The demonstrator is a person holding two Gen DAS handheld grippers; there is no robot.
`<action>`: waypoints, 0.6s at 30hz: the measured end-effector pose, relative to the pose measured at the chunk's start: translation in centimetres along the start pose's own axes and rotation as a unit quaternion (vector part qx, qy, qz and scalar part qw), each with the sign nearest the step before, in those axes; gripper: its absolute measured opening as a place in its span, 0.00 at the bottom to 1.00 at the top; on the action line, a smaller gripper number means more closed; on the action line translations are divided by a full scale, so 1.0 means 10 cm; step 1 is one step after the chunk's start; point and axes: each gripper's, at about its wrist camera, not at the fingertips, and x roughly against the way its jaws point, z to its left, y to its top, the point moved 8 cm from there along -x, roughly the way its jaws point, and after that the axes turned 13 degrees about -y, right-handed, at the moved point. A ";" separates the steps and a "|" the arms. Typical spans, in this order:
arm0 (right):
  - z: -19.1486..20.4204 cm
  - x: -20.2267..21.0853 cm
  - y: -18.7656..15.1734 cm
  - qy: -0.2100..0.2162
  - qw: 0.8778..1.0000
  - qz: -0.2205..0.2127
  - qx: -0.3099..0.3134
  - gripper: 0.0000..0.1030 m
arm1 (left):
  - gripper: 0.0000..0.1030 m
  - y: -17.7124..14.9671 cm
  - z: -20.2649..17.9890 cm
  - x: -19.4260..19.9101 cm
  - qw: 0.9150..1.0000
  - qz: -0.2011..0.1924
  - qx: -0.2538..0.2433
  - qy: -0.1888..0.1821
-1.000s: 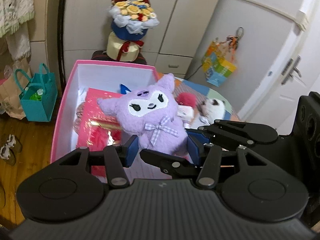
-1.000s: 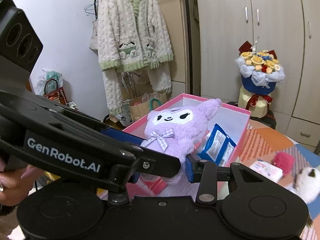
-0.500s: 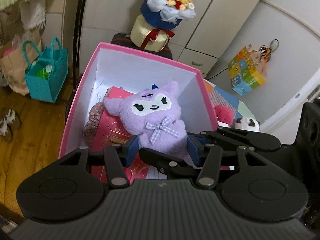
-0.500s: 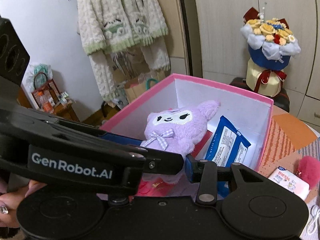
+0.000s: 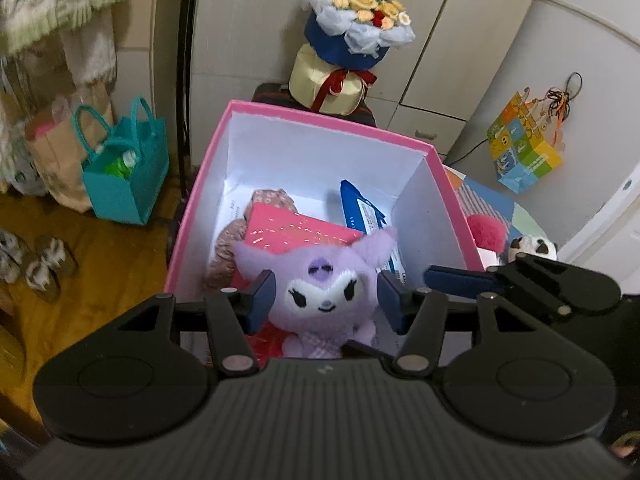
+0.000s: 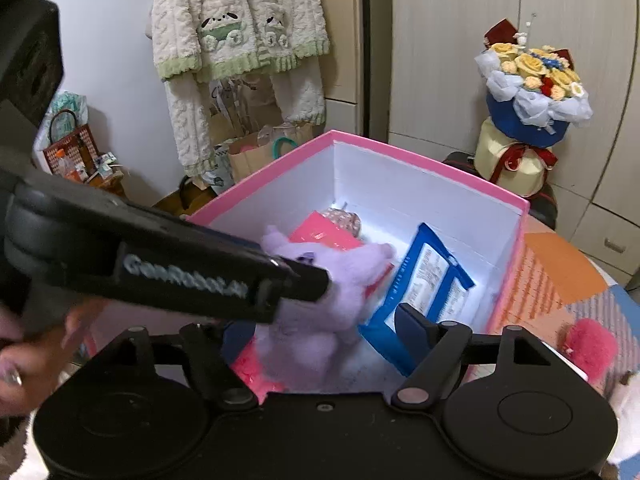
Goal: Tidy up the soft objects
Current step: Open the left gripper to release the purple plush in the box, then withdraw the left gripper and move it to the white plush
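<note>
A purple plush doll (image 5: 325,296) lies inside the pink box (image 5: 312,118), on a pink packet (image 5: 296,232) beside a blue wipes pack (image 5: 362,214). My left gripper (image 5: 326,300) is open, its blue pads on either side of the doll's head with small gaps. In the right wrist view the doll (image 6: 320,320) sits low in the box (image 6: 420,164), with the left gripper's arm across it. My right gripper (image 6: 320,332) is open around the doll's body, apart from it.
A pink pompom (image 6: 588,348) and a panda plush (image 5: 534,246) lie on the patterned table right of the box. A flower bouquet (image 5: 352,36) stands behind the box. A teal bag (image 5: 124,172) sits on the wooden floor at left.
The doll has gone down from above the box into it. Both grippers have opened and the doll has slipped lower between the left pads.
</note>
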 end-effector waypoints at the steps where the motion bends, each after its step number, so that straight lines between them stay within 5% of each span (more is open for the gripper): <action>1: -0.01 0.02 -0.01 -0.003 1.000 0.000 0.000 0.78 | 0.55 -0.01 -0.02 0.04 1.000 -0.002 -0.006 0.001; 18: -0.05 0.83 -0.21 -0.031 0.998 -0.049 0.013 0.81 | 0.61 -0.27 -0.59 0.86 0.996 -0.019 -0.084 -0.035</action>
